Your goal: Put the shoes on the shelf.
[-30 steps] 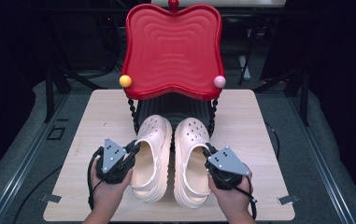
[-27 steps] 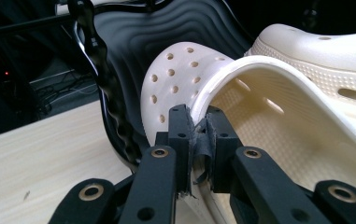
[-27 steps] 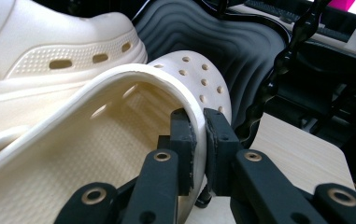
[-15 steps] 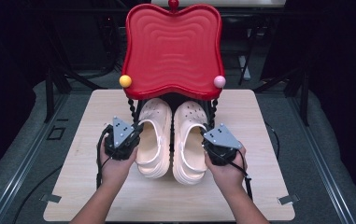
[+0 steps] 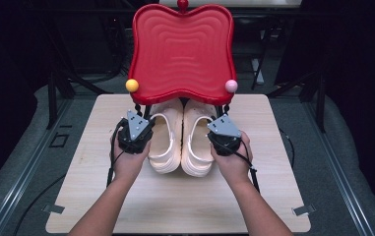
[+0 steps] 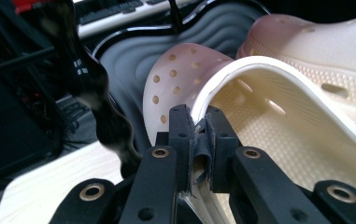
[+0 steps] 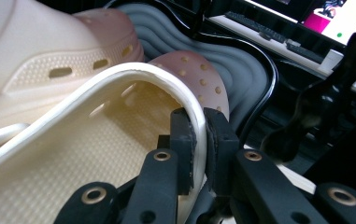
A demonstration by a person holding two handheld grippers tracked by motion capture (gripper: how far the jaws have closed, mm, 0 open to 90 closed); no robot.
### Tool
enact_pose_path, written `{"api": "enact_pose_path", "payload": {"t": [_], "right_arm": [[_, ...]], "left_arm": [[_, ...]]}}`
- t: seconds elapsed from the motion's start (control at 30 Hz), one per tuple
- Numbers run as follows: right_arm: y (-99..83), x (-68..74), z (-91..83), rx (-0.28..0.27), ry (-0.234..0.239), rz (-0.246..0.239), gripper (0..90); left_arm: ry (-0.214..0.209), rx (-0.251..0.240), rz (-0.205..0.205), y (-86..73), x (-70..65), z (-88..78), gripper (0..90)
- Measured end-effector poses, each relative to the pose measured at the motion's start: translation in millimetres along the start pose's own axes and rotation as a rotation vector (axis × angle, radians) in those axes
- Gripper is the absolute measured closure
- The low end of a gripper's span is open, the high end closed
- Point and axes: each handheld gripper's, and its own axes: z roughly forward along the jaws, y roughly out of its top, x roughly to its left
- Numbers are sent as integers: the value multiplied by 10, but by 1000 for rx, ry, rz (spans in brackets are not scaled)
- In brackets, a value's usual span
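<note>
— Looking down from the high view, what is biggest?

— One wooden table [image 5: 273, 196], then one red tray-topped stand [image 5: 182, 49] at its 12 o'clock end, with a lower shelf under the tray on black twisted legs [image 5: 139, 109]. Two cream clogs lie side by side: the left clog [image 5: 164, 140] and the right clog [image 5: 200, 145].

— Which way do the clogs lie?

— Their long axes run 6 to 12 o'clock, toes at 12, already tucked under the red tray onto the dark ribbed shelf [image 6: 129, 60]; heels at 6, on the table.

— And the grippers?

— Two, one per clog. The left gripper [image 6: 199, 135] is clamped on the left clog's outer rim, at 9 o'clock of that shoe; its jaws pinch the cream wall between them. The right gripper [image 7: 199, 135] is likewise clamped on the right clog's outer rim, at 3 o'clock.

— So what does the next push turn on?

— I judge that each clog's toe lies straight ahead of its jaws, toward 12. Each hand is nearest its own shoe, so pushing along the long axis should seat both between the legs, provided neither drifts sideways.
</note>
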Motion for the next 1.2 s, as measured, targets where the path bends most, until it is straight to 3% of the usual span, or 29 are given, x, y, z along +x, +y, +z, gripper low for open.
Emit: {"api": "enact_pose_path", "payload": {"t": [0.1,0.13,0.17,0.2,0.33,0.43,0.57,0.63,0.73,0.83,0.87,0.97,1.2], "right_arm": [[-7,-4,84,0,-21,-10,826],[-22,3,110,7,-18,-12,824],[-22,3,110,7,-18,-12,824],[-44,32,128,5,-6,-21,814],[-67,103,141,19,3,-45,802],[-80,132,149,26,7,-48,791],[-70,150,153,30,3,-39,770],[-75,141,155,28,20,-9,715],[-80,123,147,31,40,33,673],[-69,113,144,35,57,41,656],[-64,107,139,40,64,44,651],[-58,97,127,40,77,57,646],[-65,88,111,52,89,66,614]], "left_arm": [[-9,1,1,4,-10,39,833],[-14,4,34,-2,-45,60,832],[-14,4,34,-2,-45,60,831],[-18,7,62,-14,-79,69,829],[-41,16,82,-55,-108,84,808],[-34,10,101,-80,-127,86,803],[-26,7,94,-83,-158,103,794],[-35,5,49,-90,-164,114,757],[-43,-7,26,-97,-165,113,737],[-50,-3,11,-91,-153,118,726],[-61,5,-22,-85,-126,126,707],[-76,9,-54,-97,-108,137,676],[-80,18,-100,-100,-98,146,595]]}}
